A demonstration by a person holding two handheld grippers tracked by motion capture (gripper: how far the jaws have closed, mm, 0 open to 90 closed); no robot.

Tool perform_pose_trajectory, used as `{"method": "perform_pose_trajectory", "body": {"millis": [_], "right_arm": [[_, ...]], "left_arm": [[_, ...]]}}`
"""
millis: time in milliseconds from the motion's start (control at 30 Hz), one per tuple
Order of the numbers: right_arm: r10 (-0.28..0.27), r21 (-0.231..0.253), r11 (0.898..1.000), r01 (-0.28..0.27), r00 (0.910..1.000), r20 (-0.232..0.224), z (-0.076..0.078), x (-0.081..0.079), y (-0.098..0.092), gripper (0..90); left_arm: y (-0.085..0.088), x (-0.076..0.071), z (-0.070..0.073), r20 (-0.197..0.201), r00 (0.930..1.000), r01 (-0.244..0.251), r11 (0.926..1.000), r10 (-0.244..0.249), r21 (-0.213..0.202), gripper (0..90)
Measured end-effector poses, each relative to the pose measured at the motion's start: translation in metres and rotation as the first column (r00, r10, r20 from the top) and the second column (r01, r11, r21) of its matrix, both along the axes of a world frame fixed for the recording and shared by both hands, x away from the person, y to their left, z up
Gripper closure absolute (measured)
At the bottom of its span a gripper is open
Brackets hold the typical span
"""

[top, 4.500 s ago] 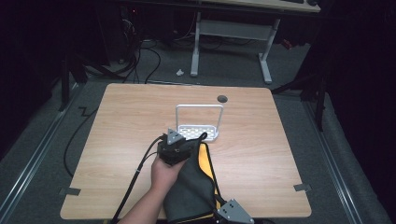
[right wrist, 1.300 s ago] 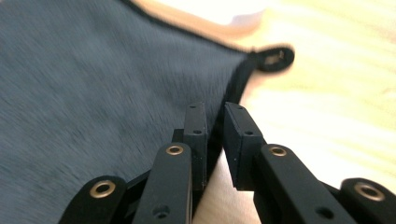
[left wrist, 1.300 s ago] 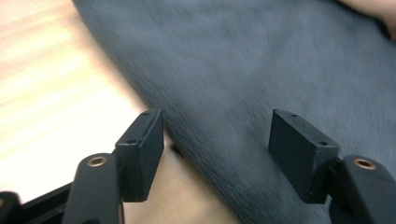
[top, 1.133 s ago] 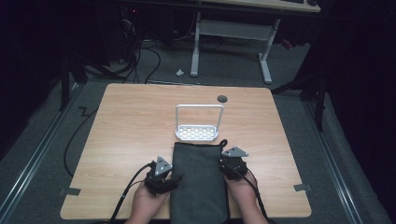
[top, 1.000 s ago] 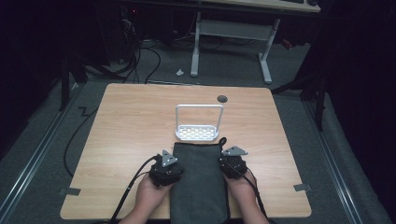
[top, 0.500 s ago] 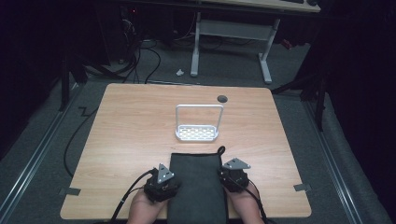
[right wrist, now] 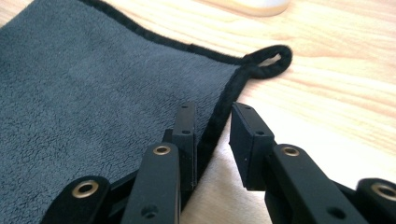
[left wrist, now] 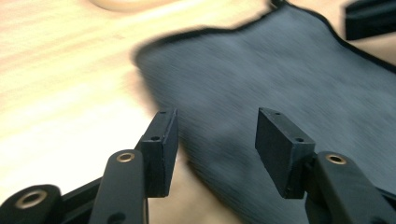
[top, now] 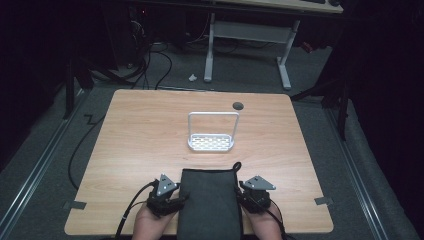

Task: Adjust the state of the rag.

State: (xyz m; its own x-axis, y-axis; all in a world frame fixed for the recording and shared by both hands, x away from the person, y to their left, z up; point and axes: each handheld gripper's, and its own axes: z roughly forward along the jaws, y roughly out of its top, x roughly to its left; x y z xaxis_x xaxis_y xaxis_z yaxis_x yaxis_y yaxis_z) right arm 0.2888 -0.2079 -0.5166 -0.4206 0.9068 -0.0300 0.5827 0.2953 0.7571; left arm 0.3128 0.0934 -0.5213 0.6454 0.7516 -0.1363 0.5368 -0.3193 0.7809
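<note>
In the high view a dark grey towel [top: 210, 202] lies flat at the middle of the table's [top: 135, 135] near edge, its near end running off the bottom of the picture, a small hanging loop [top: 236, 165] at its far right corner. The left gripper [top: 176, 199] sits just beside the towel's left edge and the right gripper [top: 241, 195] just beside its right edge, each held by a hand [top: 152, 225] coming in from the near edge. A white wire rack [top: 211, 138] stands near the table's centre, well apart from the towel, and a round grommet [top: 238, 105] sits by the far edge. In the left gripper view the picture is blurred; the left gripper [left wrist: 212, 140] has its jaws wide apart, straddling the towel's [left wrist: 280, 79] edge with nothing between them pinched. In the right gripper view the right gripper [right wrist: 212, 140] has its jaws parted a little, set to either side of the towel's [right wrist: 93, 93] black hem, not clamped on it; the loop [right wrist: 270, 59] lies on the wood just beyond.
</note>
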Motion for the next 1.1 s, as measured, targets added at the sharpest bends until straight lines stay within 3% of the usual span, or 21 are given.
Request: {"method": "perform_pose_trajectory", "body": {"millis": [267, 400, 567, 700, 800, 967, 1100], "right_arm": [[-0.022, 0.016, 1.0, 0.022, 0.9996, 0.018, 0.007, 0.018, -0.003, 64.8], [-0.043, 0.053, 0.998, 0.044, 0.999, -0.007, 0.005, 0.035, 0.0, 62.7], [-0.051, 0.052, 0.997, 0.054, 0.997, -0.058, -0.003, 0.052, 0.006, 60.9], [-0.046, 0.042, 0.998, 0.05, 0.9948, -0.09, -0.008, 0.056, 0.007, 55.8], [-0.022, 0.048, 0.998, 0.027, 0.9938, -0.109, -0.009, 0.06, 0.006, 53.5], [0.009, 0.072, 0.997, -0.002, 0.9952, -0.097, -0.011, 0.06, 0.001, 54.3], [0.006, 0.028, 1.0, -0.003, 0.9965, -0.084, -0.011, 0.058, 0.006, 57.9]], "left_arm": [[0.001, 0.036, 0.002, -0.034, 0.9986, -0.042, 0.9982, 0.04, -0.043, 45.0], [-0.006, 0.047, 0.005, -0.036, 0.998, -0.055, 0.9968, 0.053, -0.058, 45.0], [-0.013, 0.052, -0.001, -0.069, 0.9956, -0.067, 0.997, 0.064, -0.04, 48.1], [-0.014, 0.053, -0.008, -0.103, 0.991, -0.088, 0.9959, 0.085, -0.022, 53.3], [-0.016, 0.05, -0.009, -0.098, 0.9901, -0.103, 0.9943, 0.1, -0.027, 55.1], [-0.014, 0.052, -0.011, -0.104, 0.9887, -0.114, 0.992, 0.108, -0.054, 58.8], [-0.014, 0.055, -0.013, -0.097, 0.9907, -0.101, 0.9926, 0.094, -0.067, 66.1]]}}
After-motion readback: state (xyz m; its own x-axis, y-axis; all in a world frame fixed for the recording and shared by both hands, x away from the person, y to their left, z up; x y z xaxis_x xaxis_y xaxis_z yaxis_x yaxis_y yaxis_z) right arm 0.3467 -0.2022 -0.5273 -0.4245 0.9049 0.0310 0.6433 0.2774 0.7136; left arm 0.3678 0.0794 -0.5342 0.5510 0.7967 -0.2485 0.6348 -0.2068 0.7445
